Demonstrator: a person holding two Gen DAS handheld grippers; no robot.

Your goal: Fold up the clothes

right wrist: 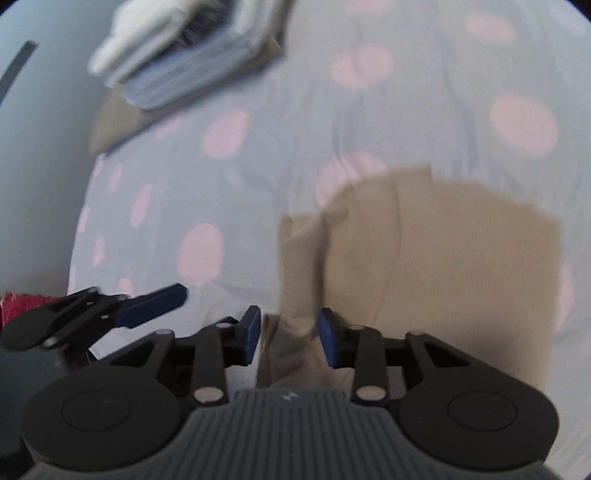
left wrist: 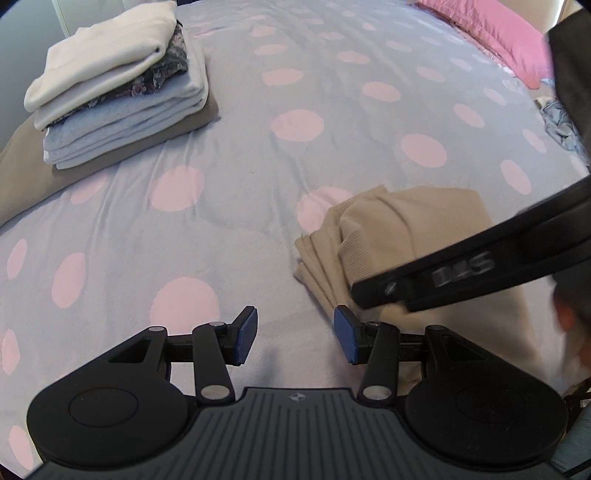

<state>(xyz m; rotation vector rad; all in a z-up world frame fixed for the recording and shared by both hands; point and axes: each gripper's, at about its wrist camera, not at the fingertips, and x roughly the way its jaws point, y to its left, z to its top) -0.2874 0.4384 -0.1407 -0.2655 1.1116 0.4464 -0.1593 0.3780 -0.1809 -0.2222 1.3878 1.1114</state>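
While the beige knit garment (right wrist: 443, 266) lies folded into a compact packet on the near part of the bed, its layered edges face the stack side, prob. so the bundle can be lifted as one piece. Right gripper (right wrist: 290, 338) straddles the near corner of that garment: cloth sits between the jaws, but pads stand apart from it, so grip reads as released, not clenched. Left gripper (left wrist: 295, 338) hovers just beside the garment's edge over bare bedspread (left wrist: 258, 155), jaws parted, nothing between them; judged ready to assist a lift or smooth.

Stack of folded clothes (left wrist: 118, 92) sits well apart at the far corner of the bed on a tan cloth (left wrist: 29, 184), white item on top, patterned and blue-grey pieces below; appears to be the finished pile. No containers proper in view. Pink pillow (left wrist: 502, 33) at far edge. Right-wrist view blurred; fine contact uncertain.
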